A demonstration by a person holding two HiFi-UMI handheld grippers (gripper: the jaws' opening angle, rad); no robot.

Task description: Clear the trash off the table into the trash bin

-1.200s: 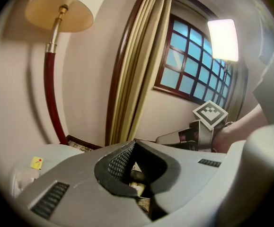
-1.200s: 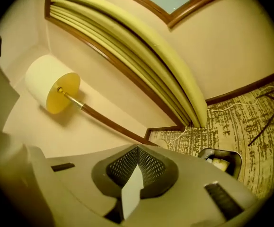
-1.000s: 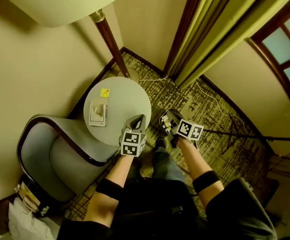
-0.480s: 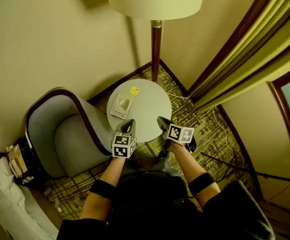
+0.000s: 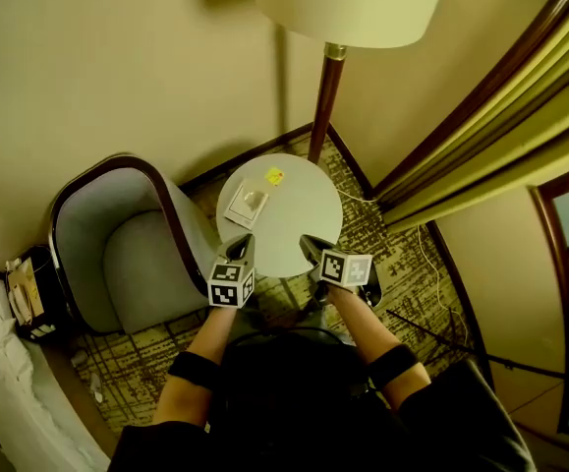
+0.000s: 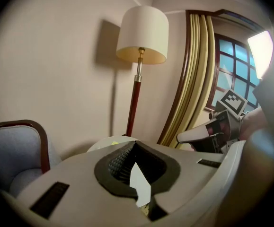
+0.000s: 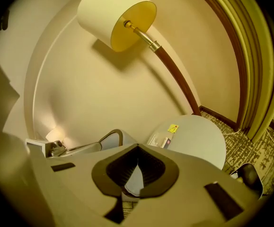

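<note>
A small round table [image 5: 294, 219] holds a yellow paper scrap [image 5: 275, 176] and a clear wrapper packet [image 5: 248, 205] on its far left part. My left gripper [image 5: 244, 247] hangs shut and empty over the table's near left edge. At the near right edge my right gripper [image 5: 310, 248] is likewise shut and empty. The left gripper view shows closed jaws [image 6: 136, 143], a sliver of table [image 6: 109, 142] and the right gripper [image 6: 200, 135]. In the right gripper view, beyond the shut gripper [image 7: 137, 148], lie the scrap [image 7: 173, 128] and the packet [image 7: 161, 140].
A grey armchair [image 5: 127, 249] with a dark wood rim stands against the table's left side. A floor lamp [image 5: 325, 101] rises behind the table. Curtains [image 5: 490, 116] and a cable [image 5: 431, 254] on patterned carpet lie to the right. A dark container [image 5: 28, 298] sits far left.
The view has swung so the table sits in the middle. Both grippers have moved in to the table's near edge, the right one coming from beside it. Both stayed shut.
</note>
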